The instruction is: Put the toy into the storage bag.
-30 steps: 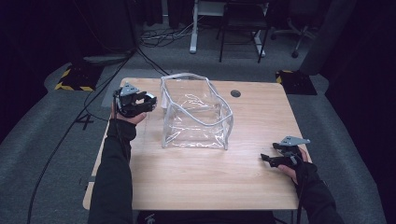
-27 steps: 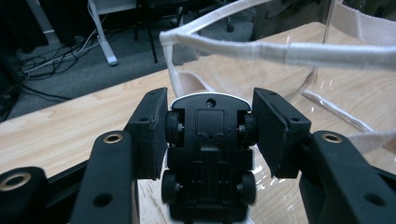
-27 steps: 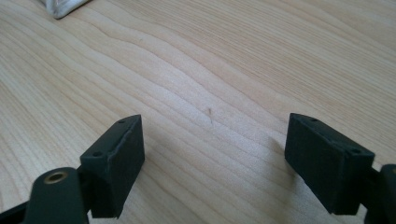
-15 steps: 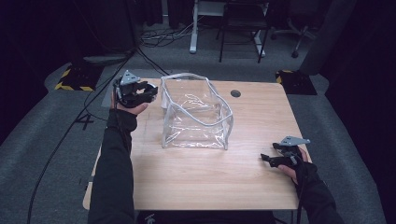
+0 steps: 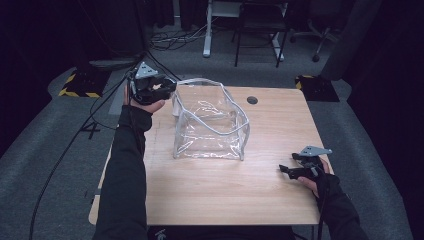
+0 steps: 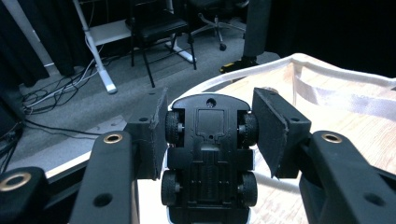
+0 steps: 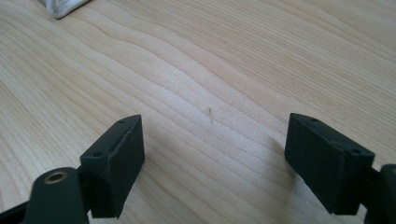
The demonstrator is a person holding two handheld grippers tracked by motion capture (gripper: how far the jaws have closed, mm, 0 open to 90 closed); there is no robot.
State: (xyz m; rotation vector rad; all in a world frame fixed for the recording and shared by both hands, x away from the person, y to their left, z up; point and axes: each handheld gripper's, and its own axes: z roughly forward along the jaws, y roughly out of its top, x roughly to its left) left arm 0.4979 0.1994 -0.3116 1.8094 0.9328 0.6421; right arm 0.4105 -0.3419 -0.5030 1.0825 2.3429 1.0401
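A clear plastic bag point(image 5: 210, 122) with white trim stands open-topped on the wooden table point(image 5: 225, 200). My left gripper point(image 5: 167, 89) hovers at the bag's far left rim, shut on a black toy car point(image 6: 208, 149) whose underside and wheels face the camera. The bag's white rim point(image 6: 327, 70) lies just beyond the car. My right gripper point(image 5: 286, 171) rests low near the table's right front, jaws open over bare wood point(image 7: 210, 112) with nothing between its pads point(image 7: 116, 158).
A round dark grommet point(image 5: 252, 100) sits in the table's far side. Behind the table stand a desk frame point(image 5: 207, 30) and a chair point(image 5: 260, 25). Cables run across the grey floor point(image 5: 75, 130) at left.
My left gripper has risen with the toy car and moved right toward the bag's rim. The right gripper has stayed put.
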